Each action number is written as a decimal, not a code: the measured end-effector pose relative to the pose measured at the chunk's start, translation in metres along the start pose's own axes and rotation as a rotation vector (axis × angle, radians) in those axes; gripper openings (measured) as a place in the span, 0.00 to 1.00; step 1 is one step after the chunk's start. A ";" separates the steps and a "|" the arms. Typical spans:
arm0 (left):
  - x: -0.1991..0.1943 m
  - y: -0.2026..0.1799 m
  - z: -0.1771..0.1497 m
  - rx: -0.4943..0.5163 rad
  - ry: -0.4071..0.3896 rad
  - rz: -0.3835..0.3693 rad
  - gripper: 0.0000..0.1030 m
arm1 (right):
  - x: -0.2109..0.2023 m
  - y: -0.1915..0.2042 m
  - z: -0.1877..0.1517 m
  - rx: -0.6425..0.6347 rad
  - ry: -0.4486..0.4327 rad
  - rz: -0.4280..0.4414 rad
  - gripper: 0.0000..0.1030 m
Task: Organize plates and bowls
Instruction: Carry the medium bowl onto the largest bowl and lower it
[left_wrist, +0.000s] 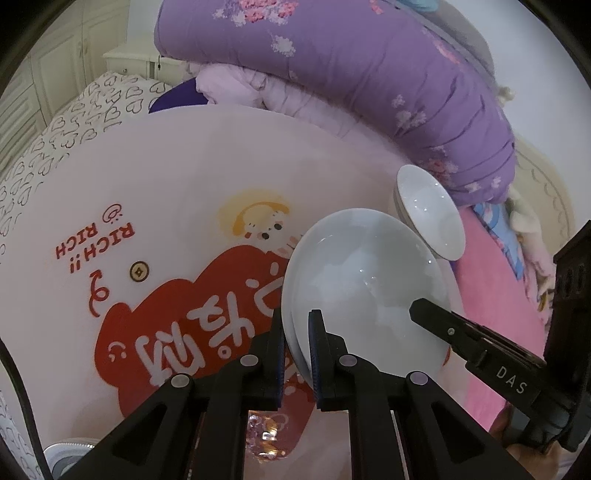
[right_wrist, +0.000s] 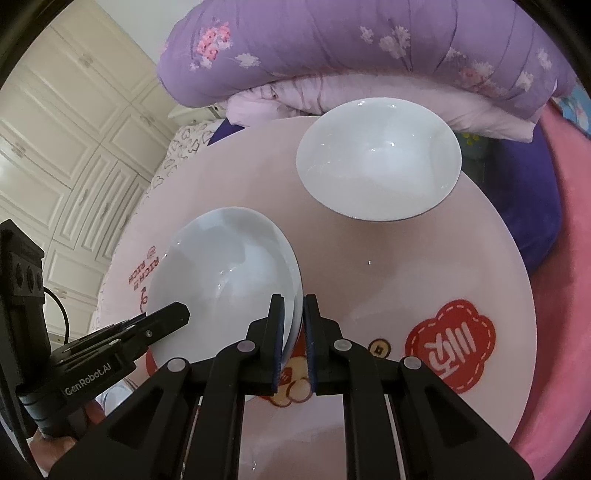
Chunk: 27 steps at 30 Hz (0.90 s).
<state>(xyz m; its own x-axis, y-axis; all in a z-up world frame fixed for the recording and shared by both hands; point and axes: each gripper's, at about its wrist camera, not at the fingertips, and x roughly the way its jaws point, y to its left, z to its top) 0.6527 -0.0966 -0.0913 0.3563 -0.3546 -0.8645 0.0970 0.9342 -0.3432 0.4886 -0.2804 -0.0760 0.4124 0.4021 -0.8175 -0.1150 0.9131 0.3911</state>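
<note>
Two grippers clamp the same white plate (left_wrist: 364, 291) from opposite edges. In the left wrist view, the left gripper (left_wrist: 297, 332) has its jaws closed on the plate's near-left rim: one pad sits outside the rim and the other inside the dish. The plate spreads ahead and to the right of the jaws, over the pink round table (left_wrist: 184, 166) with its red cartoon print. Across the plate, to the right of these jaws, the right gripper (left_wrist: 421, 310) reaches in from the lower right, and its black finger lies on the plate's far edge. Beyond the plate, ahead and to the right, a white bowl (left_wrist: 430, 218) sits near the table's edge, just beside the plate. A purple floral quilt (left_wrist: 369, 74) is heaped behind the table.

In the right wrist view, the right gripper (right_wrist: 293, 314) is likewise shut on the plate's (right_wrist: 221, 273) near-right rim, which is caught between the two blue-edged pads. The plate extends ahead and to the left of these jaws. At its lower left edge the left gripper (right_wrist: 177, 314) comes in, with a hand (right_wrist: 55, 446) below on its handle. The bowl (right_wrist: 378, 158) stands upright on the table (right_wrist: 406, 266), well ahead and slightly right of the jaws, apart from the plate. The quilt (right_wrist: 369, 48) rises behind it.
</note>
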 end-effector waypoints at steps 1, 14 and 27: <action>-0.003 -0.001 -0.002 0.001 -0.004 -0.001 0.07 | -0.003 0.002 -0.001 -0.003 -0.005 -0.001 0.10; -0.060 -0.010 -0.031 0.041 -0.048 -0.034 0.07 | -0.047 0.015 -0.023 -0.028 -0.059 -0.002 0.10; -0.122 -0.035 -0.091 0.118 -0.054 -0.092 0.08 | -0.112 0.022 -0.076 -0.048 -0.124 -0.035 0.10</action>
<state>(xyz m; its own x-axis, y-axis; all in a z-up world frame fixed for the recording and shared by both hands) 0.5210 -0.0897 -0.0068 0.3898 -0.4390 -0.8095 0.2388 0.8972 -0.3715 0.3717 -0.3005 -0.0084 0.5247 0.3614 -0.7708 -0.1407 0.9298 0.3402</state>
